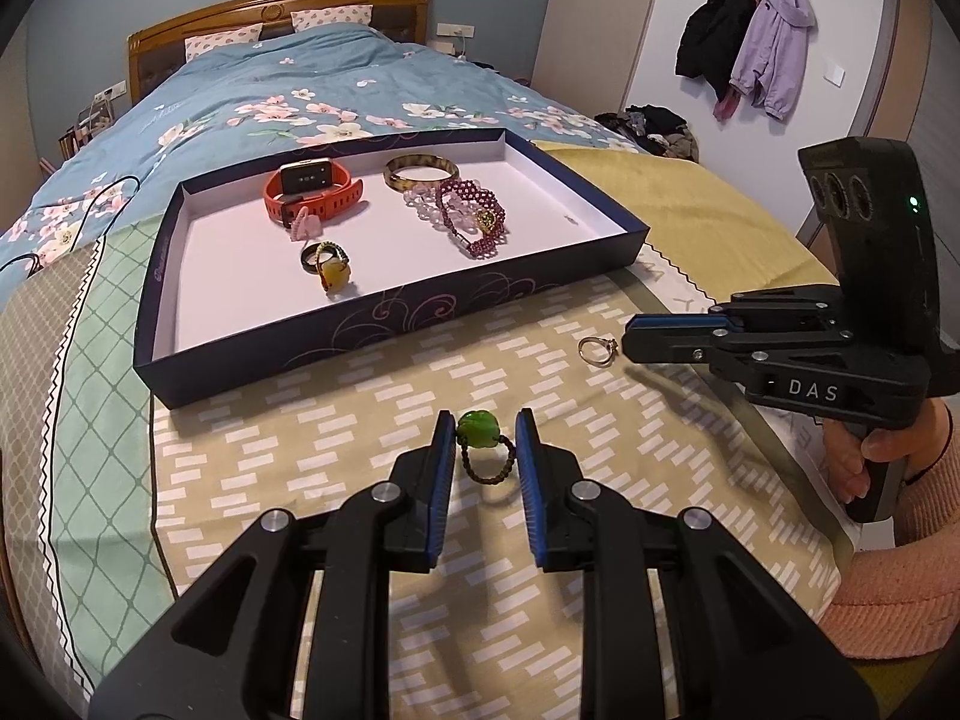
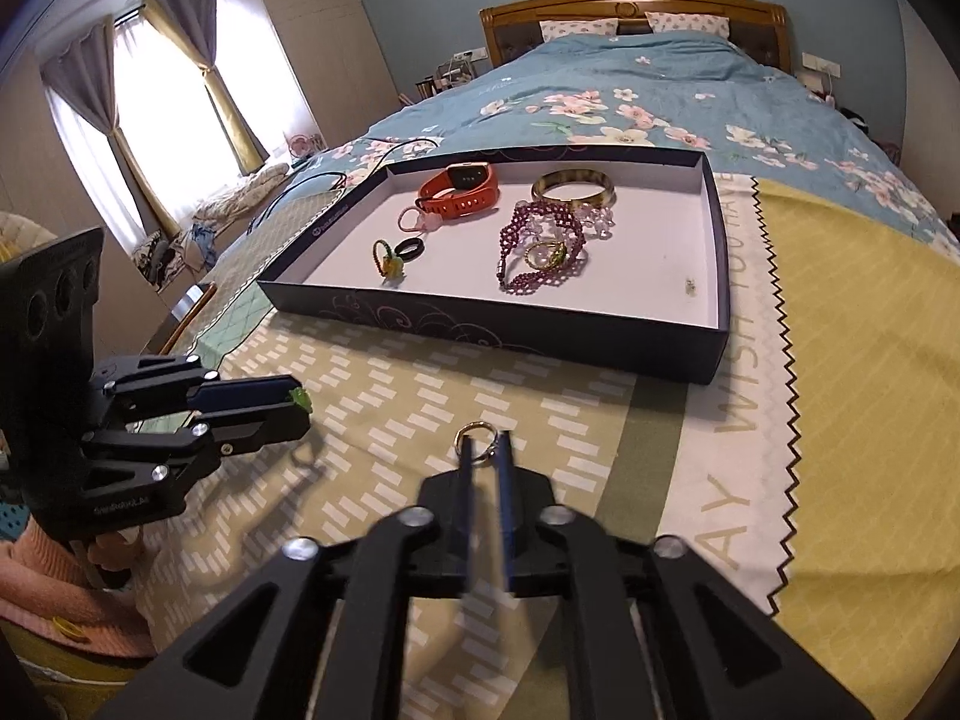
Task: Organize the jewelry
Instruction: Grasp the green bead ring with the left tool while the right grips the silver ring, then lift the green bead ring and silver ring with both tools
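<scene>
- your left gripper (image 1: 483,441) has its blue pads on either side of the green bead ring (image 1: 478,431); the jaws stand a little apart, the left pad looks to touch the bead, a small gap shows on the right, so you are not clamped on it.
- the ring's dark beaded loop lies on the patterned cloth (image 1: 360,420) between your fingers, on the near side of the box lid tray (image 1: 390,324).
- your right gripper (image 2: 486,450) has its jaws close together with a narrow gap; the frame is blurred there, and i cannot tell whether the pads press on the gold ring (image 2: 477,435) at their tips.
- from the left wrist view that gold ring (image 1: 597,351) lies on the cloth just ahead of the right gripper's tips, near the tray's near right corner.
- inside the tray lie an orange watch (image 1: 312,189), a tortoise bangle (image 1: 422,173), a purple beaded bracelet (image 1: 474,219) over clear pink beads, a black ring (image 1: 312,258) and a yellow bead ring (image 1: 333,276).
- the tray sits on the bed, with the blue floral duvet (image 1: 270,90) behind it and a yellow cloth (image 2: 870,360) to its right.
</scene>
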The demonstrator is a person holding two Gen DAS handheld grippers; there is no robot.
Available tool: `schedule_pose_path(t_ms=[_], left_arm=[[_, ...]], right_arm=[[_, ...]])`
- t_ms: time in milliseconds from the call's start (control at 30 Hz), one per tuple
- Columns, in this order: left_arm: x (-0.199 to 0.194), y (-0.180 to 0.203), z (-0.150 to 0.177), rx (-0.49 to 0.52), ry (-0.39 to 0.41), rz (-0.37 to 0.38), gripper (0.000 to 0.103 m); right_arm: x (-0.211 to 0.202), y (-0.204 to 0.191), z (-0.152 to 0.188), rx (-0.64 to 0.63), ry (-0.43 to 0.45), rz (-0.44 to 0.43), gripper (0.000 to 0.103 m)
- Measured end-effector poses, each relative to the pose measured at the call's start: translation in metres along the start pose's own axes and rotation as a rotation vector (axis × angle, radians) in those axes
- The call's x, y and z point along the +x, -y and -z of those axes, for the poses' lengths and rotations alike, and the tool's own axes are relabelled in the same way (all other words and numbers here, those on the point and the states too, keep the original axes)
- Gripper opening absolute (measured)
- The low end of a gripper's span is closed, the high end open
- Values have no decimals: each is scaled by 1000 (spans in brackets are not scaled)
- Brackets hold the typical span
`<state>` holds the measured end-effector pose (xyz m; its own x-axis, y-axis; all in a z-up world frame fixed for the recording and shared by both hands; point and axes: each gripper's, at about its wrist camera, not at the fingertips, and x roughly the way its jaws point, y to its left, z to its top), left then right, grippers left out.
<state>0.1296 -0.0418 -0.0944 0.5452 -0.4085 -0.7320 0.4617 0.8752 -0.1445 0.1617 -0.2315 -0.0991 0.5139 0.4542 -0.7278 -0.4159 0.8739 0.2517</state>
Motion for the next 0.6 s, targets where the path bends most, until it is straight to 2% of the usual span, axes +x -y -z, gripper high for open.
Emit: schedule_pose_path(t_ms=[33,167,233,600], left_arm=[[0,0,0,-1,0,2,21],[0,-1,1,0,-3,5,21],[0,-1,1,-2,-3,5,21],[2,-2,0,-9,0,9,21]], right_arm=[[1,0,-1,-1,-4,0,23],[10,-2,-4,-10,-23,3,23],[12,-6,-4,-31,-32,9,7],[2,-7,-3,-28,3,-9,0]])
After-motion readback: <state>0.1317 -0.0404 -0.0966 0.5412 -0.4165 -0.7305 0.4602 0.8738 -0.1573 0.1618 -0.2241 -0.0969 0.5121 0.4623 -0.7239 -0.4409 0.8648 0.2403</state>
